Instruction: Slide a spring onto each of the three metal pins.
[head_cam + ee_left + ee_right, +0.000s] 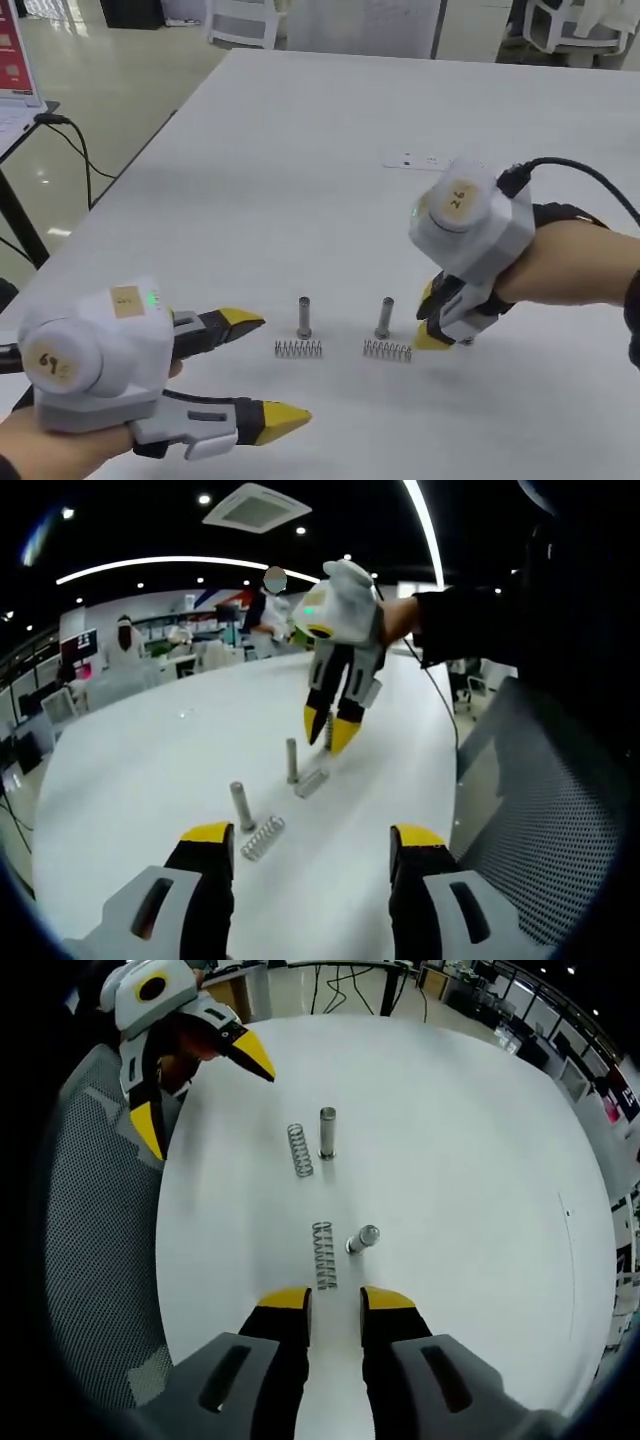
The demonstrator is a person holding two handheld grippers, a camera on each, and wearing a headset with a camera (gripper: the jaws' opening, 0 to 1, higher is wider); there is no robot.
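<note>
Two metal pins (304, 317), springs (298, 348) at their 6 o'clock | left gripper (285, 366) gaping | right gripper (428, 316), 3 o'clock, slightly parted

A: What's ahead of your left gripper (312, 835)?
B: I've got its jaws wide apart over the white table (130, 770). The near pin (241, 806) stands upright with the near spring (263, 837) lying just beside it. The far pin (292, 761) and far spring (312, 782) sit likewise. Beyond them the right gripper (328, 732) points down, with something thin between its tips.

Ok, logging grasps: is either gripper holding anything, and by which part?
Nothing held: left gripper open, right gripper with jaws apart over bare table; both springs lie loose.
</note>
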